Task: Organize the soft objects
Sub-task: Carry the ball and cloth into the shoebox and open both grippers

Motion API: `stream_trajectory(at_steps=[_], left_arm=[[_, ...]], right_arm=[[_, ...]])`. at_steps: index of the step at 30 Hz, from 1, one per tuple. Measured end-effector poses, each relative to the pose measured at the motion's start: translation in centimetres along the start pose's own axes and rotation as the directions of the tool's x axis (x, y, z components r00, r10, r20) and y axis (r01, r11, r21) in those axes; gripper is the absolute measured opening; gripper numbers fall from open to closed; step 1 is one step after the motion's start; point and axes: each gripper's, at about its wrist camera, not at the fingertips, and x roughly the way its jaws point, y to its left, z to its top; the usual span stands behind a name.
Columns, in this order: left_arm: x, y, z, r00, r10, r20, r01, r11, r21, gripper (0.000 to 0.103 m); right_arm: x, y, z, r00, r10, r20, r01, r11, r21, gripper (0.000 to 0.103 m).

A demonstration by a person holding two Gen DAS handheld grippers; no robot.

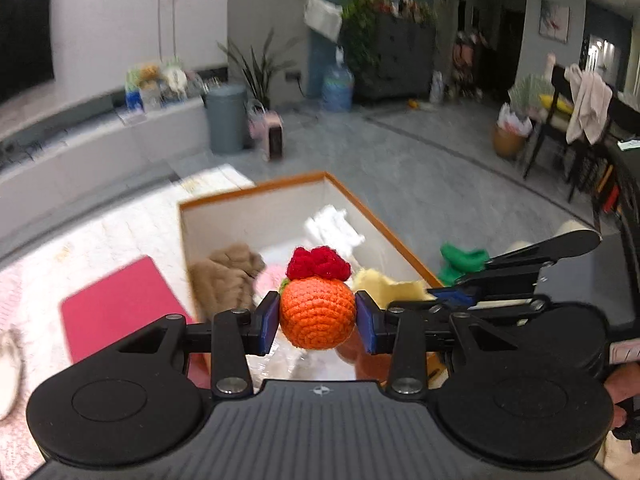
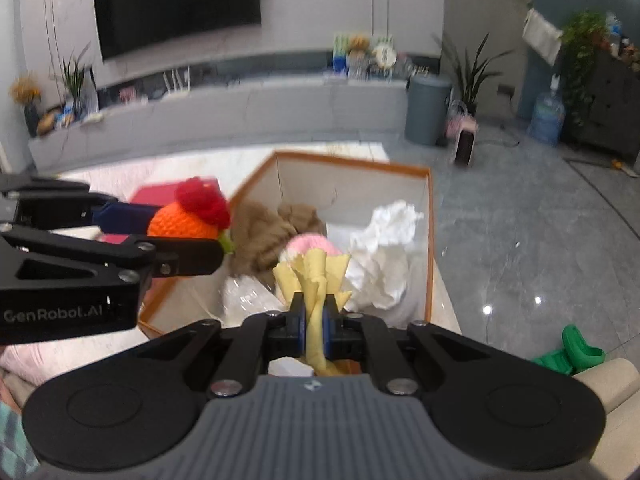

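Above the box, left claw grips crochet orange; right claw pinches yellow cloth, lower end hidden.

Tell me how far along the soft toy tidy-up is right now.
Well under way. Done: a brown plush, a pink item and white fabric already lie in the box. In hand: the left gripper clamps an orange ball, the right gripper pinches a yellow cloth, both at the box. Left: releasing those two, perhaps the green item outside.
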Motion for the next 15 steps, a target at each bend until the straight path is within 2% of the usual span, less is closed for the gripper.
stream_trajectory(at_steps=[6, 9, 15], left_arm=[[3.4, 0.8, 0.5, 0.993, -0.031, -0.117, 0.026, 0.999, -0.042, 0.045], [4.8, 0.7, 0.5, 0.987, -0.015, -0.162, 0.008, 0.999, -0.039, 0.045], [6.7, 0.9, -0.1, 0.969, 0.004, -0.247, -0.018, 0.998, -0.056, 0.045]], right_arm=[[3.6, -1.2, 0.4, 0.989, 0.069, -0.131, -0.071, 0.997, -0.015, 0.006], [4.9, -1.2, 0.6, 0.979, 0.085, -0.188, -0.092, 0.995, -0.027, 0.006], [6.7, -1.3, 0.8, 0.964, 0.1, -0.247, -0.113, 0.993, -0.039, 0.006]])
